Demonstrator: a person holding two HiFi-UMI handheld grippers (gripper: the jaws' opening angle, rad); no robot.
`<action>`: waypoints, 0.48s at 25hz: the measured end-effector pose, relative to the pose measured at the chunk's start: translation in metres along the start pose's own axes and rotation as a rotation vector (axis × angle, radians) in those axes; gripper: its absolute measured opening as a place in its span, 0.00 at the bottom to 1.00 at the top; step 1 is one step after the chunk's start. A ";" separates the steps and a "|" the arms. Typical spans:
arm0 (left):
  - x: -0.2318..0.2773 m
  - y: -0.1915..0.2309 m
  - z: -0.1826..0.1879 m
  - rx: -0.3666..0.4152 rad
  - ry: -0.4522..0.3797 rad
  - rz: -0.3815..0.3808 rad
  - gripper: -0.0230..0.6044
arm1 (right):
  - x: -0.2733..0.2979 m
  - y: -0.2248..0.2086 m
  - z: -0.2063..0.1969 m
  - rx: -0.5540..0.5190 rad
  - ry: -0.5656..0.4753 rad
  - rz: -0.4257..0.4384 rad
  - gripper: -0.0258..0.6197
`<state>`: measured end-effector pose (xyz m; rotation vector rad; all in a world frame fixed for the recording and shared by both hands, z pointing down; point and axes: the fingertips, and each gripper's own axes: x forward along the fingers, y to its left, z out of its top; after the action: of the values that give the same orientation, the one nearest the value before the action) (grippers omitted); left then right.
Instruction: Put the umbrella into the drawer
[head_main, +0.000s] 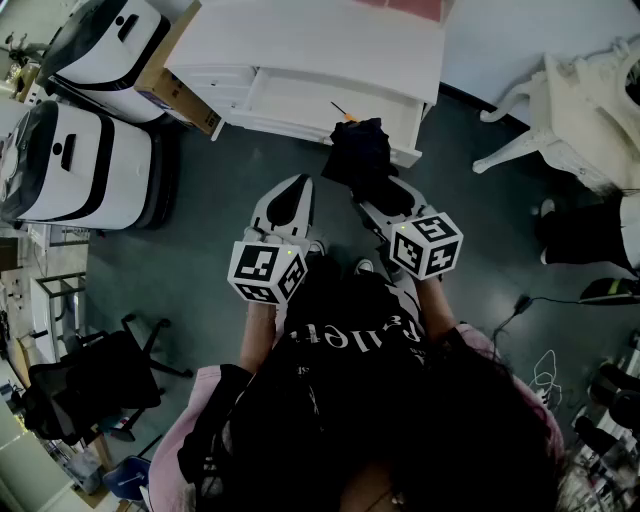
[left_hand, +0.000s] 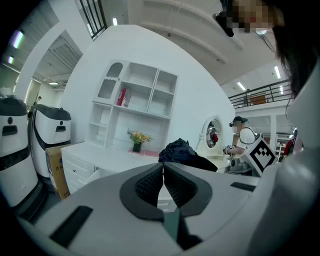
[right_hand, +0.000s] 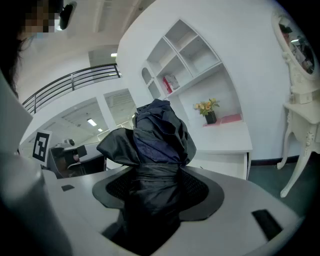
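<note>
A folded dark umbrella (head_main: 358, 150) stands up out of my right gripper (head_main: 372, 190), just in front of the open white drawer (head_main: 300, 105) of the desk (head_main: 320, 40). In the right gripper view the umbrella (right_hand: 157, 140) fills the gap of the right gripper (right_hand: 157, 172), whose pads press on its bunched fabric. My left gripper (head_main: 292, 192) hovers beside it to the left, over the floor. Seen in its own view, the left gripper (left_hand: 163, 167) has its jaws shut together with nothing between them, and the umbrella (left_hand: 180, 152) shows just beyond it.
Two white machines (head_main: 90, 160) and a cardboard box (head_main: 175, 90) stand left of the desk. A white chair (head_main: 570, 110) is at the right, a black office chair (head_main: 100, 380) at the lower left. A small orange item (head_main: 343, 115) lies in the drawer.
</note>
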<state>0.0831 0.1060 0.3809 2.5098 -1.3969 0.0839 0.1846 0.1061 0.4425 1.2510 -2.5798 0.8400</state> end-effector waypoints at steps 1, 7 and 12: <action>0.001 0.001 0.000 0.000 -0.001 -0.002 0.06 | 0.001 0.000 0.000 0.001 0.000 0.000 0.49; 0.008 0.010 0.000 0.000 0.005 -0.014 0.06 | 0.012 -0.002 0.002 -0.001 0.007 -0.008 0.49; 0.011 0.027 0.003 -0.005 0.005 -0.015 0.06 | 0.027 0.000 0.007 -0.003 0.013 -0.019 0.49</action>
<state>0.0659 0.0822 0.3860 2.5135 -1.3744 0.0837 0.1675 0.0842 0.4468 1.2630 -2.5540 0.8371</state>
